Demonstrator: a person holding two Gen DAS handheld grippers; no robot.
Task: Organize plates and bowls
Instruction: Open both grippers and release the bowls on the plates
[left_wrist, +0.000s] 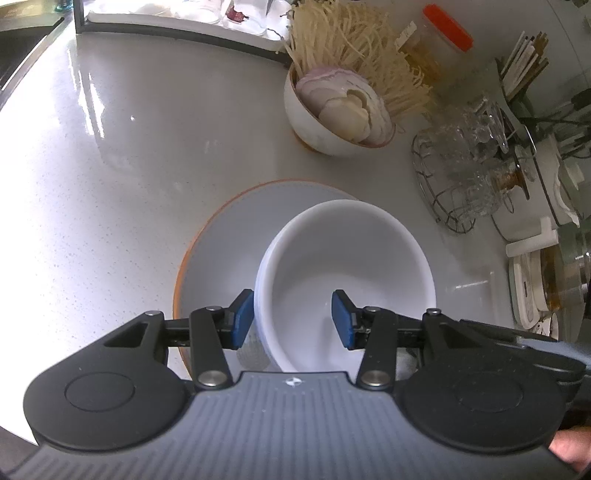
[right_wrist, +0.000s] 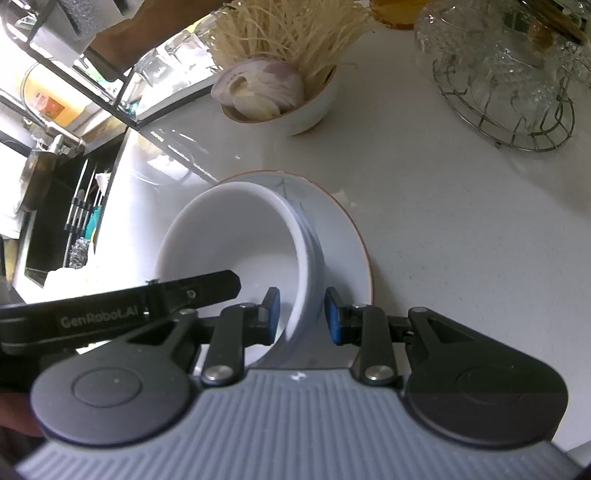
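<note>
The counter (left_wrist: 110, 147) is a glossy, pale speckled slab, glare washing out its left side. On it, near centre, lies a round, shallow plate (left_wrist: 236, 221) with an orange-brown rim; its near edge is hidden behind both tools. A smooth white bowl (left_wrist: 347, 266), ridged below its lip, sits on the plate's right half. The left tongs (left_wrist: 291, 317) are spread wide, straddling the bowl's left wall: one blue pad touches the outside, the other hangs inside, clear of the wall, so nothing is clamped. The right tongs (right_wrist: 301, 314) straddle the bowl's (right_wrist: 236, 236) right wall with a narrower gap; whether the pads press the wall cannot be told. Farther off, a second bowl (left_wrist: 325, 125) holds sliced onion and pale strands. To the far right, a wire basket (left_wrist: 450, 184) of cut glassware is partly cut off.
</note>
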